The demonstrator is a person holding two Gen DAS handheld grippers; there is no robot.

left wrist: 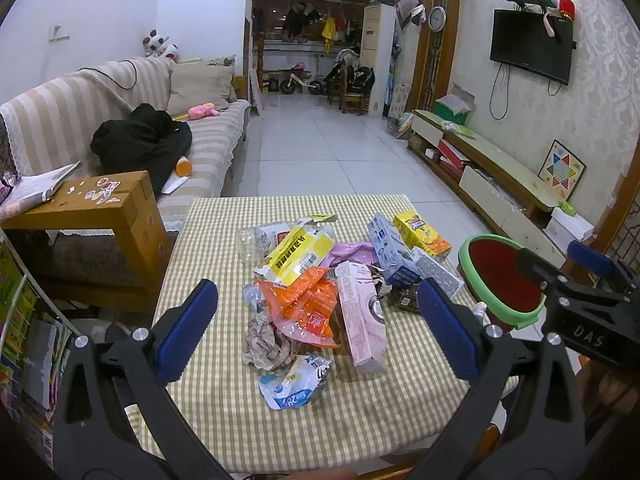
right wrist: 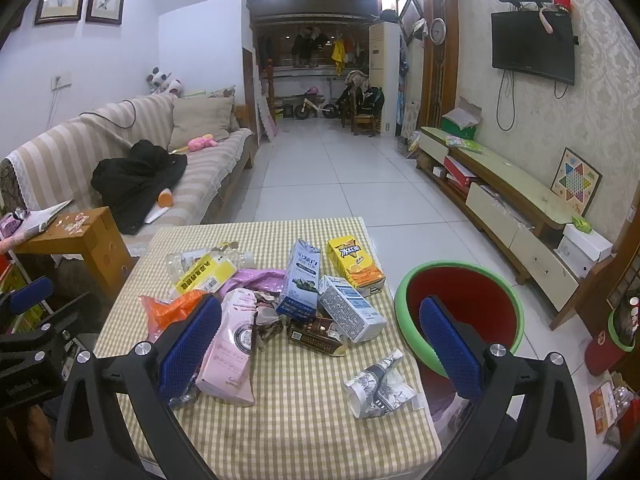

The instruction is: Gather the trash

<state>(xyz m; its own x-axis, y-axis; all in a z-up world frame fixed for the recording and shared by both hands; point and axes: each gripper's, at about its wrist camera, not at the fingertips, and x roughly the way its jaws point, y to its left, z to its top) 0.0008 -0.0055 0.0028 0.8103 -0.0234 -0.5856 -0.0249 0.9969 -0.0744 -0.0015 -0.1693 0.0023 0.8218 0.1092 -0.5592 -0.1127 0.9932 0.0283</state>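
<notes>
Your left gripper (left wrist: 316, 320) and right gripper (right wrist: 320, 348): both spread wide, empty, above trash pile (left wrist: 320, 276) on table (left wrist: 304, 432); bin (right wrist: 460, 312) beside.

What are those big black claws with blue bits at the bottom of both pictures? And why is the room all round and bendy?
Those claws are grabbing tools. A person holds one in each hand, and each tool carries a little camera that looks out along its two fingers. The lens is very wide, so the room looks bent. One picture comes from the left gripper, the other from the right gripper. The blue bits are soft pads for gripping. Both grippers are open and hold nothing. Below them is a table with a checked cloth covered in trash: an orange wrapper, a pink box, a yellow drink carton and a squashed paper cup. Beside the table stands a red bin with a green rim.
</notes>
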